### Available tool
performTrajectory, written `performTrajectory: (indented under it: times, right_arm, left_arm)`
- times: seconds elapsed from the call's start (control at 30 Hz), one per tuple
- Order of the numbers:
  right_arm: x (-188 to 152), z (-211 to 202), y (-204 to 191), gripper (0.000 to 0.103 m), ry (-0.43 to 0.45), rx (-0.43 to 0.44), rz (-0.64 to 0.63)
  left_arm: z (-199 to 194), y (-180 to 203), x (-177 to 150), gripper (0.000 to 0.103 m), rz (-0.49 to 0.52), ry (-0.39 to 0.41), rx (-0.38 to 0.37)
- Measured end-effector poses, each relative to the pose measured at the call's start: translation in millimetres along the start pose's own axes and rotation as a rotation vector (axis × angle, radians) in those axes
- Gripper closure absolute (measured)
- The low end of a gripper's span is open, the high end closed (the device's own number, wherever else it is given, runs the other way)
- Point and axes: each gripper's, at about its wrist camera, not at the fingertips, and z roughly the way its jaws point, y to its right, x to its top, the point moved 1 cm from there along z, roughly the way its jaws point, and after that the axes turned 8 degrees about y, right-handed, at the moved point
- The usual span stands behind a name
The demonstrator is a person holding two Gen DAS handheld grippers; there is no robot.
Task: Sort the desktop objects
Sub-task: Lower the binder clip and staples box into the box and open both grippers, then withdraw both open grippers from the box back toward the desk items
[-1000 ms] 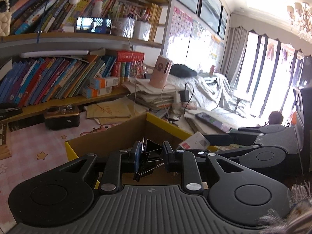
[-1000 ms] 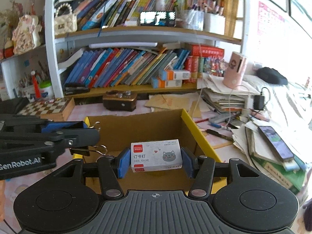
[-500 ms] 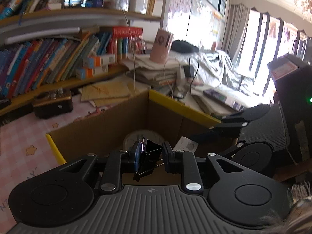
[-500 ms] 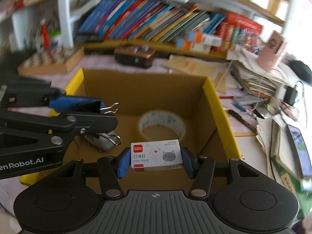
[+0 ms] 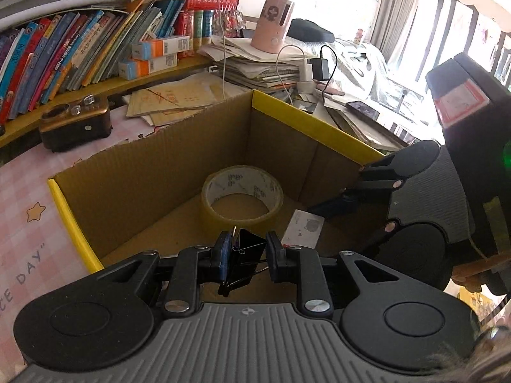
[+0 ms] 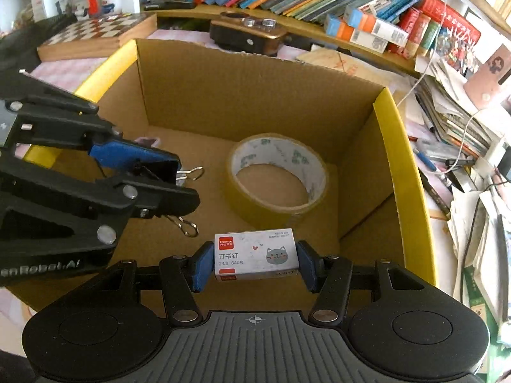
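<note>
An open cardboard box (image 6: 255,89) with yellow-edged flaps (image 5: 313,124) stands on the desk. A roll of tape (image 6: 278,178) lies flat on its floor, also in the left wrist view (image 5: 242,196). My left gripper (image 5: 246,257) is shut on a black binder clip (image 5: 247,249) and holds it inside the box, left of the tape (image 6: 166,167). My right gripper (image 6: 255,263) is shut on a white staple box (image 6: 256,254) with a cat picture, held low over the box floor in front of the tape; it shows in the left wrist view (image 5: 303,228).
A brown device (image 6: 246,33) and a chessboard (image 6: 95,30) sit behind the box. Bookshelves (image 5: 80,41) line the back. Piles of paper, cables and pens (image 6: 453,134) crowd the right side. A pink cup (image 5: 271,22) tops a paper stack. A pink cloth (image 5: 22,210) covers the desk at left.
Both grippers have moved forward and down into the box with their loads. The tape roll and box floor have come into full view.
</note>
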Motion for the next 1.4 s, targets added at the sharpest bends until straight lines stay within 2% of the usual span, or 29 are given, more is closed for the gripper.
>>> performTrajectory:
  times: [0.17,0.27,0.4,0.5,0.53,0.57,0.8,1.07,1.4]
  right_arm:
    - [-0.2,-0.4,0.9,0.047,-0.005,0.01,0.005]
    - [-0.1,-2.0,0.2,0.047,0.003,0.001,0.003]
    - [-1.9,-6.6,0.2,0.045,0.026,-0.016,0.016]
    - [-1.9,-15.9,-0.7,0.042,0.064,-0.037,0.02]
    - [-1.6,-20.0,-0.9,0.041,0.08,-0.042,0.024]
    - [-0.8,-23.9,-0.8,0.041,0.094,-0.046,0.032]
    - [1.5,-58.5,-1.4,0.039,0.22,-0.104,0.083]
    - [-10.7,-102.9,-3.7,0.039,0.331,-0.186,0.167]
    - [-36.0,-147.9,-21.0,0.039,0.406,-0.237,0.254]
  left_arm:
    - [0.8,1.2,1.3,0.081,0.005,-0.007,0.015]
    - [-1.4,3.0,2.2,0.068,0.013,0.002,0.02]
    - [-7.0,3.7,2.9,0.06,0.015,0.026,0.036]
    - [-15.7,0.5,7.9,0.039,-0.024,0.067,0.038]
    - [-19.4,-0.7,9.4,0.026,-0.042,0.081,0.043]
    - [-23.3,-1.3,10.8,0.024,-0.055,0.099,0.036]
    - [-51.6,4.6,16.8,0.021,-0.073,0.188,0.042]
    - [-94.1,12.5,12.0,0.017,-0.068,0.283,0.06]
    - [-148.4,16.5,-12.2,0.015,-0.078,0.322,0.089]
